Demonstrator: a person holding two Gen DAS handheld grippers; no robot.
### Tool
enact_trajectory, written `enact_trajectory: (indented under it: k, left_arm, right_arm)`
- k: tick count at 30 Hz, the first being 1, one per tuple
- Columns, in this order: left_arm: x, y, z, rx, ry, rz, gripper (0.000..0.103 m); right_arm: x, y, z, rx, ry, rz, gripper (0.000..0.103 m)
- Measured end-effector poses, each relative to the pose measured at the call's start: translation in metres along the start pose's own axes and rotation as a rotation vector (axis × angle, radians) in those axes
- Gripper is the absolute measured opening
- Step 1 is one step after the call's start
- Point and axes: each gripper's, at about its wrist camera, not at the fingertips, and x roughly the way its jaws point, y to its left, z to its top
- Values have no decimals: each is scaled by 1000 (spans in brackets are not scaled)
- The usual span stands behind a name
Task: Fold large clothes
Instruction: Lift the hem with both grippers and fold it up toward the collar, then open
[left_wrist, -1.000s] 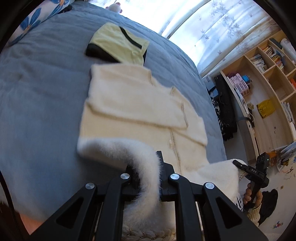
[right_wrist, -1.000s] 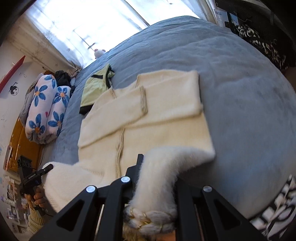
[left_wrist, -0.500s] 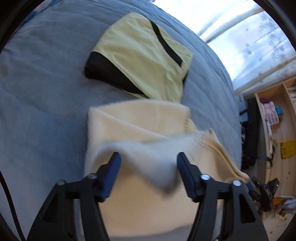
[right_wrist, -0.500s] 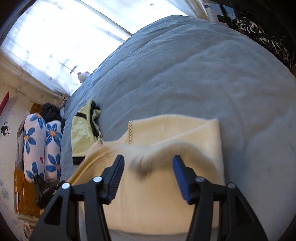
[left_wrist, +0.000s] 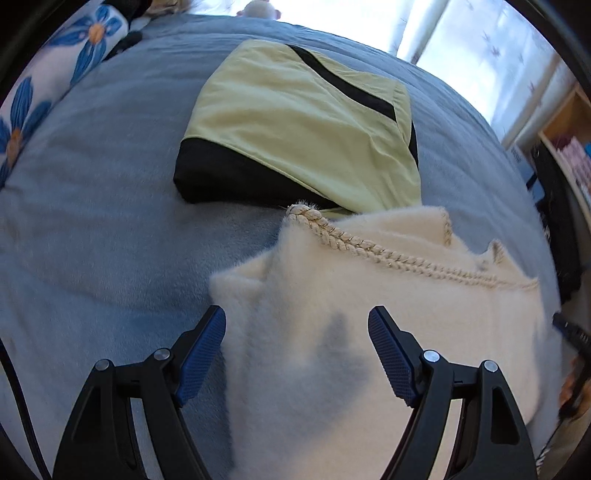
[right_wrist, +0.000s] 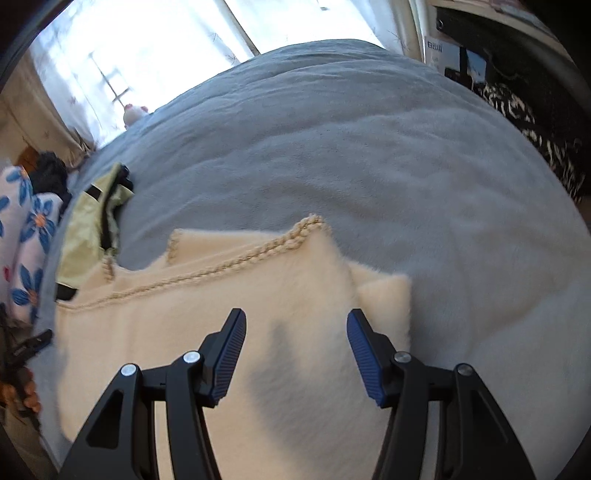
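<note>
Left tool (left_wrist: 297, 325) jaws opening, right tool (right_wrist: 293, 326) open; both empty above folded cream sweater (left_wrist: 369, 314) lying lower centre on bed (left_wrist: 92, 221).

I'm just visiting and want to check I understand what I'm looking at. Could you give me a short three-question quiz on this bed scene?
1. True or false: the left claw is clamped on the cream sweater.
2. What lies just beyond the sweater's braided edge? A) the yellow-green and black garment B) a red towel C) a laptop
3. Fill in: the sweater lies on a ____ blanket.

Key
1. False: its pads stand apart above the sweater, jaws opening, gripping nothing. The right claw is open too.
2. A
3. grey-blue
</note>
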Motion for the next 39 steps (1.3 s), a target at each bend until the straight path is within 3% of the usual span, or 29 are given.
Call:
enact_trajectory:
  k: [4, 9, 14, 16, 17, 18, 19, 24, 28, 32, 35, 39]
  left_arm:
    - [16, -4, 4, 36, -10, 15, 78]
    - [25, -1, 7, 21, -35, -37, 64]
    - [31, -6, 11, 62, -82, -31, 46]
    - [32, -11, 13, 84, -102, -9, 34]
    - [32, -13, 13, 96, -108, 3, 20]
    - [32, -16, 13, 110, -119, 28, 12]
    - [32, -20, 13, 124, -129, 50, 10]
    - [9, -30, 8, 137, -205, 75, 7]
    - [-26, -36, 13, 121, -255, 27, 6]
    - [-46, -45, 24, 115, -284, -18, 6]
    - [-42, -53, 35, 115, -314, -8, 6]
    - [8, -41, 45, 14, -238, 26, 6]
  right_arm:
    - [25, -7, 10, -19, 12, -6, 57]
    - [50, -15, 22, 8, 40, 16, 57]
    - [62, -15, 23, -9, 26, 50, 54]
    - [64, -10, 22, -30, 12, 34, 34]
    - [64, -6, 20, -48, 2, 12, 27]
    - [63, -3, 19, -64, -13, -18, 11]
    - [61, 1, 17, -77, -29, -38, 10]
    - [16, 6, 7, -58, -181, -54, 8]
    - [-39, -2, -1, 20, -268, -20, 7]
    - [-81, -2, -3, 52, -358, -68, 7]
    - [-76, -2, 5, 71, -368, -120, 7]
    - [-10, -11, 18, 85, -247, -192, 7]
